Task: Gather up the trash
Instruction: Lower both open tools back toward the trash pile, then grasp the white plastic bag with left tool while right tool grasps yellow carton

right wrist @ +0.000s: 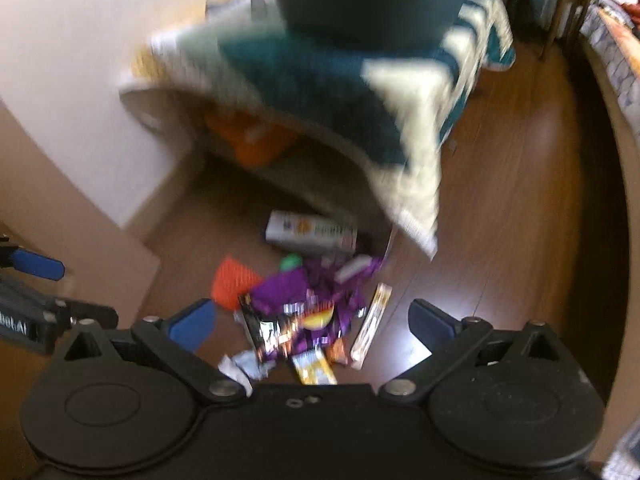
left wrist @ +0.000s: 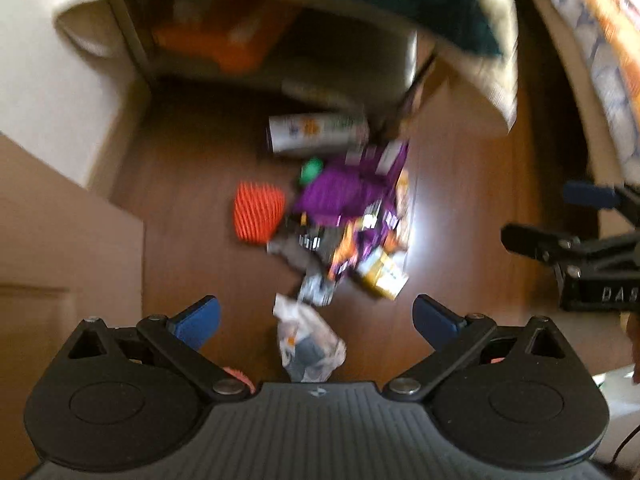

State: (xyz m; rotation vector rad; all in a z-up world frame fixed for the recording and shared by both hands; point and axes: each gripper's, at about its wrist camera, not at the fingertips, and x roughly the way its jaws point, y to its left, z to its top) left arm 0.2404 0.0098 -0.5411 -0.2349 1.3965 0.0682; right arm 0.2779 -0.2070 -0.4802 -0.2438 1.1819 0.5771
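Dark brown wooden floor [left wrist: 192, 184], strewn with a heap: purple crinkled foil wrappers [left wrist: 340, 196], orange ribbed ball-like object [left wrist: 258, 212], white cylindrical can lying sideways [left wrist: 316, 132], small yellow carton [left wrist: 382, 274], crumpled clear plastic bag [left wrist: 308, 344].

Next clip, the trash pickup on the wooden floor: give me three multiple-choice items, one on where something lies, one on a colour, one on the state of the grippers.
1. Where does the white can lie?
A. on the far side of the trash pile, near the draped blanket
B. between the left gripper's fingers
C. on a shelf

2. What colour is the ribbed piece beside the purple wrappers?
A. blue
B. orange-red
C. yellow

3. How do the left gripper and right gripper stand?
A. both shut on wrappers
B. one open, one shut
C. both open, holding nothing

Answers: 1 A, the can lies on the floor past the pile; 2 B, clearly orange-red; 3 C, fingers spread wide above the trash.
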